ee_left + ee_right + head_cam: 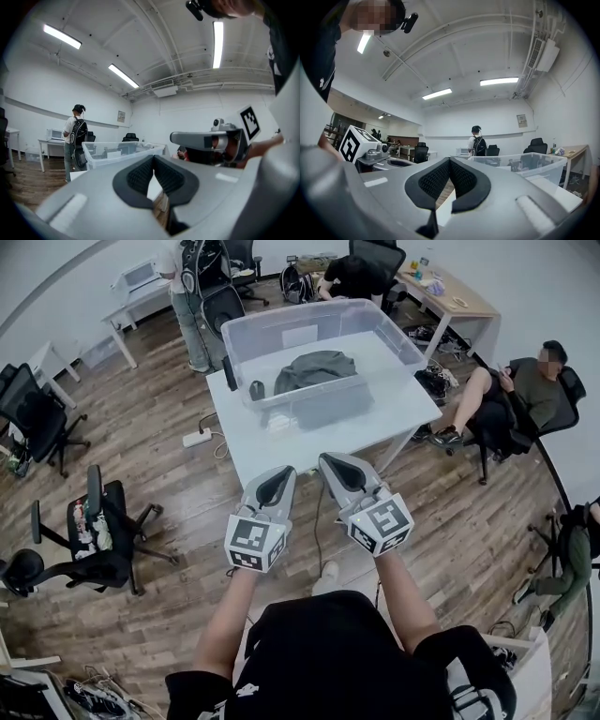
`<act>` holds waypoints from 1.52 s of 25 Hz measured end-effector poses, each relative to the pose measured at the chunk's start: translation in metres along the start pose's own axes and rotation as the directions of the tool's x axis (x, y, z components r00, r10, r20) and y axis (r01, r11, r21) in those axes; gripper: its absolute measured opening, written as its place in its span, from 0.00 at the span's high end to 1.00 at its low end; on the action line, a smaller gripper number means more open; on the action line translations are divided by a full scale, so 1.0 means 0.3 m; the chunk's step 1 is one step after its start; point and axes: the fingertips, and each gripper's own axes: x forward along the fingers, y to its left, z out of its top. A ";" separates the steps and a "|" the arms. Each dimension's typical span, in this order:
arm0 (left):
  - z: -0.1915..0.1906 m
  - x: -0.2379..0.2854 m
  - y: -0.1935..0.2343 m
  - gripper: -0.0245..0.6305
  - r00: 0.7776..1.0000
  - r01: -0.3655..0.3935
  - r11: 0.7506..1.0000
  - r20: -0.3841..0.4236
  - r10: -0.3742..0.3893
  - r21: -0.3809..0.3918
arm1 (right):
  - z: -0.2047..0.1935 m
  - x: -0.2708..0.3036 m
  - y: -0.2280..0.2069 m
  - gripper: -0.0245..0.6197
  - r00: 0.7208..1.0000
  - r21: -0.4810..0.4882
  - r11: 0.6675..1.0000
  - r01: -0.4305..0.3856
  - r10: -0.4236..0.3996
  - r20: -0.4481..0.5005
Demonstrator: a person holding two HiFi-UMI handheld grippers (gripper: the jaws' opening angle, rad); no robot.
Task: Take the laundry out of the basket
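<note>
Jaws together, empty: left hand-held gripper (pixel 281 472), right hand-held gripper (pixel 333 461).

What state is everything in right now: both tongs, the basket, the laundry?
Left tongs: shut, empty, short of the table.
Right tongs: shut, empty, beside the left.
Basket: upright on the table, no lid.
Laundry: dark, crumpled, inside the basket, untouched.

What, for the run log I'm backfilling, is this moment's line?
stage: pre-grasp; left tongs: shut, empty; right tongs: shut, empty; laundry: in basket
</note>
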 end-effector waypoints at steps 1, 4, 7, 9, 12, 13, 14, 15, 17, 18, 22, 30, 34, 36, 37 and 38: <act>0.002 0.019 0.002 0.95 1.000 -0.003 1.000 -0.001 0.003 0.002 | 0.000 0.007 -0.022 0.96 1.000 0.003 1.000 -0.003 0.003 0.003; 0.007 0.078 0.015 0.95 1.000 -0.017 1.000 -0.005 0.018 0.006 | -0.005 0.025 -0.087 0.96 1.000 0.011 1.000 -0.011 0.011 0.009; 0.012 0.141 0.026 0.95 0.999 -0.030 1.000 -0.009 0.030 0.004 | -0.014 0.041 -0.149 0.96 1.000 0.018 1.000 -0.022 0.022 0.007; 0.014 0.181 0.027 0.95 0.999 -0.034 0.999 -0.013 0.034 0.004 | -0.019 0.049 -0.188 0.96 1.000 0.022 0.999 -0.029 0.029 0.003; 0.015 0.243 0.027 0.95 0.999 -0.040 0.999 -0.018 0.040 0.005 | -0.026 0.059 -0.254 0.96 0.999 0.027 0.999 -0.033 0.033 0.001; 0.015 0.263 0.028 0.95 0.999 -0.044 0.999 -0.019 0.044 0.003 | -0.029 0.063 -0.276 0.96 0.999 0.029 0.999 -0.035 0.035 0.002; 0.014 0.281 0.029 0.95 0.999 -0.047 0.999 -0.020 0.047 0.002 | -0.031 0.066 -0.297 0.96 0.999 0.032 0.999 -0.037 0.037 0.002; 0.012 0.298 0.028 0.95 0.998 -0.051 0.999 -0.022 0.051 0.001 | -0.034 0.067 -0.315 0.96 0.999 0.033 0.999 -0.038 0.038 0.003; 0.006 0.325 0.021 0.95 0.998 -0.055 0.998 -0.026 0.055 0.000 | -0.042 0.063 -0.347 0.96 0.999 0.036 0.999 -0.040 0.040 0.001; 0.002 0.335 0.016 0.95 0.998 -0.057 0.998 -0.028 0.057 -0.001 | -0.046 0.059 -0.359 0.96 0.999 0.039 0.998 -0.041 0.041 -0.001; -0.001 0.360 0.006 0.95 0.997 -0.073 0.997 -0.028 0.073 -0.004 | -0.059 0.051 -0.389 0.96 0.998 0.040 0.998 -0.054 0.055 -0.007; 0.004 0.398 -0.040 0.95 0.996 -0.086 0.996 -0.012 0.085 -0.013 | -0.069 0.013 -0.441 0.96 0.997 0.050 0.996 -0.075 0.075 -0.007; -0.010 0.405 -0.069 0.95 0.995 -0.097 0.995 -0.014 0.097 -0.001 | -0.098 -0.015 -0.462 0.96 0.997 0.067 0.995 -0.075 0.076 -0.011; -0.017 0.410 -0.074 0.95 0.995 -0.102 0.995 -0.020 0.102 0.005 | -0.108 -0.020 -0.464 0.96 0.996 0.082 0.993 -0.085 0.085 -0.004; -0.019 0.413 -0.074 0.95 0.994 -0.103 0.995 -0.022 0.103 0.004 | -0.109 -0.021 -0.463 0.96 0.996 0.088 0.992 -0.090 0.090 -0.001; -0.020 0.417 -0.075 0.95 0.994 -0.103 0.995 -0.024 0.103 0.003 | -0.111 -0.021 -0.464 0.96 0.996 0.091 0.992 -0.091 0.092 -0.002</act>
